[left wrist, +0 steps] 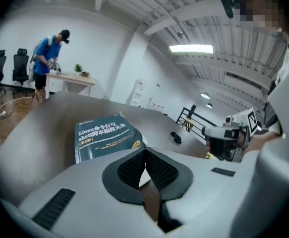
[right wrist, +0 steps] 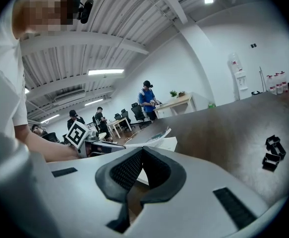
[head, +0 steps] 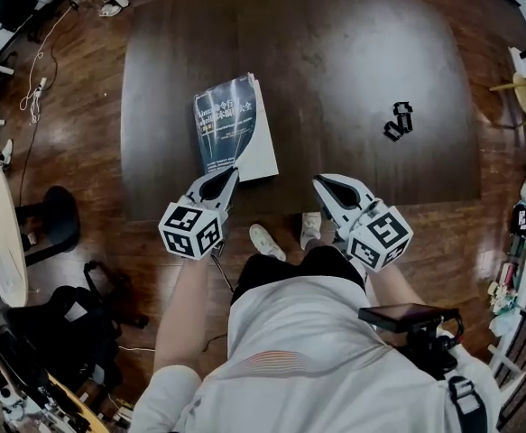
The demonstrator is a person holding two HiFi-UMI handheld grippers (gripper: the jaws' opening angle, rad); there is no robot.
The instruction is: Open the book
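A closed book (head: 229,123) with a dark blue cover and white print lies flat on the dark wooden table (head: 353,52), left of centre, near the front edge. White pages show along its right and near sides. My left gripper (head: 231,175) hovers at the book's near edge with its jaws shut and nothing between them; its own view shows the book (left wrist: 102,135) just beyond its tips (left wrist: 144,151). My right gripper (head: 320,185) hangs over the table's front edge to the book's right, shut and holding nothing. From its view (right wrist: 142,150) the book (right wrist: 158,139) lies to the left.
A small black clip-like object (head: 398,120) lies on the table's right half, also seen as the black object (right wrist: 272,152) in the right gripper view. My feet (head: 264,241) stand at the table's front edge. A stool (head: 50,215) and black bags (head: 59,332) sit on the floor at left.
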